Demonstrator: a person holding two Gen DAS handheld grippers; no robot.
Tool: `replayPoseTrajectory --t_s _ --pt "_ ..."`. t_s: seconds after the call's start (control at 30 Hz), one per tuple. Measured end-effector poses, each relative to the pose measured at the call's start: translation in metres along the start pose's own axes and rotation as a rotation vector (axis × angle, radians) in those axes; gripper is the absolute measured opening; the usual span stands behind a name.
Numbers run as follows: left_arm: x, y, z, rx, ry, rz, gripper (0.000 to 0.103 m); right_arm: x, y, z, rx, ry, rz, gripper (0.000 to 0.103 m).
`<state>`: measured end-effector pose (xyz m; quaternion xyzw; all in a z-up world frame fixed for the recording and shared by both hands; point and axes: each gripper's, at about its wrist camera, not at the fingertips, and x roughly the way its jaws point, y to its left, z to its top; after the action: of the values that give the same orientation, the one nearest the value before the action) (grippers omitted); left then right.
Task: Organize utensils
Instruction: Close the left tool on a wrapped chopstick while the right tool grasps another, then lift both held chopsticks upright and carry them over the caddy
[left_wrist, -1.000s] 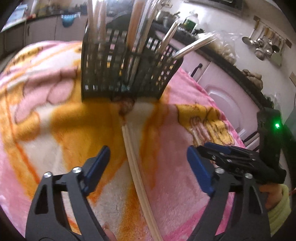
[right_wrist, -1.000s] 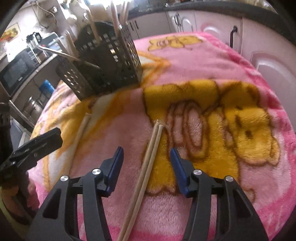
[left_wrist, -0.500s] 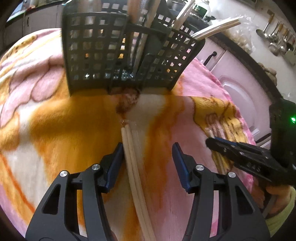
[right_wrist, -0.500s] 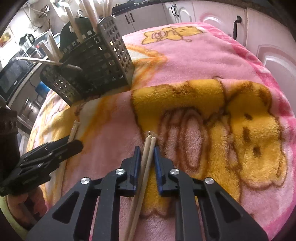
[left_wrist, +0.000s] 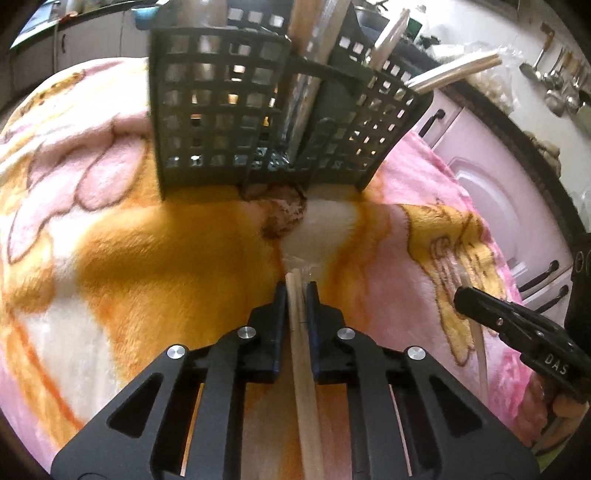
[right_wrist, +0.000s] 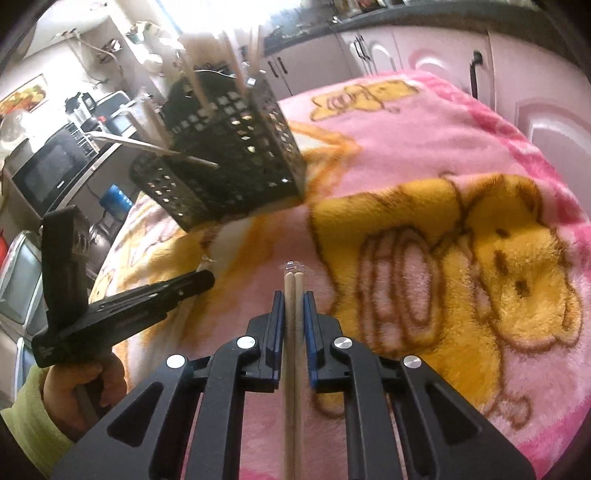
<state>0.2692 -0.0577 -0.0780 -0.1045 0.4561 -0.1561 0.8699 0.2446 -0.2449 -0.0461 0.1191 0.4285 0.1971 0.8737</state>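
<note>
Left gripper (left_wrist: 296, 291) just closed, clamped on chopstick pair (left_wrist: 301, 332) over pink blanket (left_wrist: 92, 266), before black utensil caddy (left_wrist: 221, 122). Right gripper (right_wrist: 294, 301) likewise clamped on second chopstick pair (right_wrist: 293, 317), beside bear print.

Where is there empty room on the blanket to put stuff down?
The pink stretch of blanket right of the black basket, up to its far edge, is bare. So is the orange patch left of the left gripper. The basket itself is crowded.
</note>
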Motion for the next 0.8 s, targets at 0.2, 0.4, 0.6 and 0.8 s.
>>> replayPoseTrajectory --t_s 0.2,0.4,0.6,0.8 --pt "-0.041 0.001 -0.01 0.008 -0.106 -0.019 0.003 -0.022 0.019 0.003 -0.038 -0.095 0.012 0.01" --pt "-0.095 0.0 -0.01 0.008 -0.255 -0.016 0.002 -0.046 0.048 0.01 -0.101 -0.209 0.024 0.01" --pt "-0.129 0.006 -0.012 -0.031 -0.359 -0.016 0.001 -0.064 0.07 0.019 -0.17 -0.284 0.03 0.01" --pt "-0.154 0.01 -0.011 -0.036 -0.43 -0.021 0.001 -0.084 0.085 0.027 -0.204 -0.362 0.04 0.01"
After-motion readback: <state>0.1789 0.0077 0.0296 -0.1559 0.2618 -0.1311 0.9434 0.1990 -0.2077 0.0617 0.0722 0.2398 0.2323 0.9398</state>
